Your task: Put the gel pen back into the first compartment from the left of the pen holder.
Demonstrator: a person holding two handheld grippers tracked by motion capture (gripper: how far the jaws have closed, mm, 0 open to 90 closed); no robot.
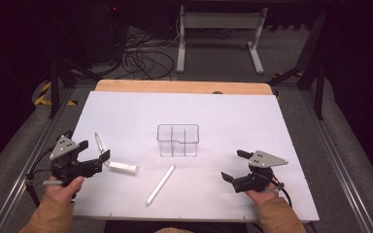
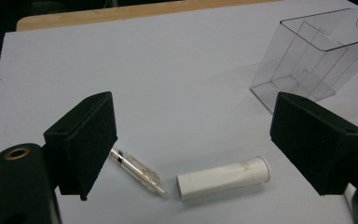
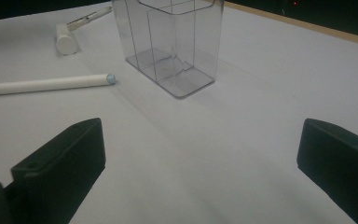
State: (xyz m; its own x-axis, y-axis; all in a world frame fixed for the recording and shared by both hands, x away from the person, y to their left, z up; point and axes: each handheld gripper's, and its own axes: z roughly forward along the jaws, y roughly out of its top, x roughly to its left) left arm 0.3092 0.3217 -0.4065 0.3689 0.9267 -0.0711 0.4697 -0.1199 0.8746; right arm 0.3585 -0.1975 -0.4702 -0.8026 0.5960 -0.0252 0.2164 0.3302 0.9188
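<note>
Black jaws of the left gripper (image 2: 193,149) stand spread wide, nothing between the pads, framing a short white tube (image 2: 223,178) that lies flat on the white table (image 2: 168,70). Just beside the tube's blunt end lies a slim clear pen insert (image 2: 137,171), tip close to the tube but whether touching cannot be told. In the high view the left gripper (image 1: 93,153) hovers at the near-left of the table with the tube (image 1: 122,167) just past its jaws and the insert (image 1: 98,142) angled away behind.

Step in hand, as judged: approach to a first pick, the tube being the likeliest target since it sits centred between the open jaws. Nothing is yet grasped.

Farther out, a long white stick (image 1: 160,184) lies diagonally near the table's front middle; a clear divided box (image 1: 178,140) stands upright at the centre, seemingly empty, well apart from all three loose pieces. Probably the pieces are meant for it.

Right gripper (image 1: 235,165) waits at the near-right, jaws spread, holding nothing; its own view looks toward the box (image 3: 175,42) and stick (image 3: 46,84).

Next move calls for lowering the left jaws astride the tube, across its length, and closing without nudging the insert.
</note>
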